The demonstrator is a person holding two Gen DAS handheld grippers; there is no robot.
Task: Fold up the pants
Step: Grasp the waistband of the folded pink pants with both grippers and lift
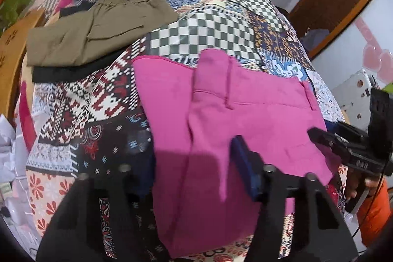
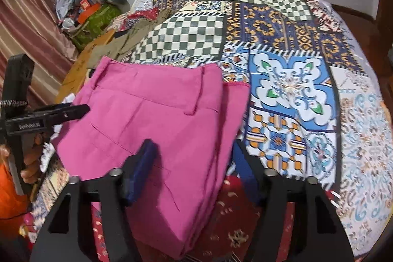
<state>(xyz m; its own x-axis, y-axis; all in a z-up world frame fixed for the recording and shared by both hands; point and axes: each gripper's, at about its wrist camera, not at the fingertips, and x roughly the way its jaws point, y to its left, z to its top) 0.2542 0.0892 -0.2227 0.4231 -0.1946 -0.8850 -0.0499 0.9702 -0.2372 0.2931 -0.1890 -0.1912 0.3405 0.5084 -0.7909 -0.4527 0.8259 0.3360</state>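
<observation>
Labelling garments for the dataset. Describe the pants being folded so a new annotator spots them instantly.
Start at the patchwork bedspread covering the bed. Nearest the camera lie the pink pants, folded flat with the waistband and belt loops showing. The only other garment, the olive pants, sits farther back on something black; pink is the giveaway.

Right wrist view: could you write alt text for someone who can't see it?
Folded pink pants lie on a patchwork bedspread, with the right gripper hovering above them, its blue-padded fingers apart and gripping nothing. The left gripper, held in a hand, reaches in from the left edge; olive pants lie farther back.
</observation>
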